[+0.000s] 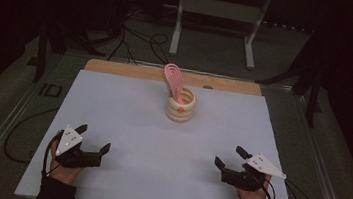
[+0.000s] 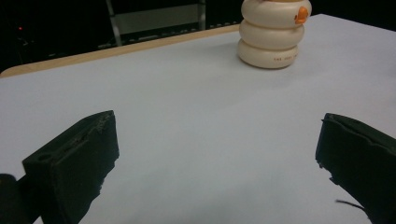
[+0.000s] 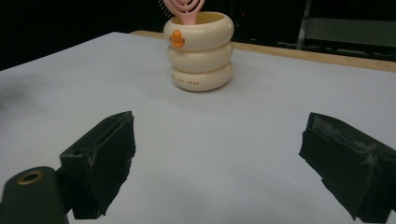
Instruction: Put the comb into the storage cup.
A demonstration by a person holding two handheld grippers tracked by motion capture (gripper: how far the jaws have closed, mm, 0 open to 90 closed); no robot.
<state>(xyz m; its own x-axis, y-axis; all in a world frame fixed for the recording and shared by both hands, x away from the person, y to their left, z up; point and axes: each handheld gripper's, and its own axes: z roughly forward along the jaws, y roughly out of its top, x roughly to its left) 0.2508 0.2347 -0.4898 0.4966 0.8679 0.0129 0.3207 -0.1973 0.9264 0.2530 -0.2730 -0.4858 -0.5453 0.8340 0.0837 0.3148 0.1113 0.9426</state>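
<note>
Brush [image 1: 173, 80]: pink, slotted, standing tilted in the cup [image 1: 180, 109], head leaning up and back, far centre of the table [image 1: 127, 119].
Cup: cream, three stacked rings, upright.
Left gripper [image 1: 93, 140]: jaws wide, empty, near edge.
Right gripper [image 1: 228, 157]: jaws wide, empty, well apart from the cup.
Handling: brush looks light, stiff plastic, probably slick; the cup may tip.
Grip: pinch the brush just above the rim, across its flat faces.

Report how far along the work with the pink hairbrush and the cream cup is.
Done, by the look of it: the pink hairbrush stands in the cream cup at the far middle of the table, leaning out over the rim. In hand: nothing. The left hand-held gripper and right hand-held gripper sit open near the front edge, well apart from the cup. Nothing left is apparent.
</note>
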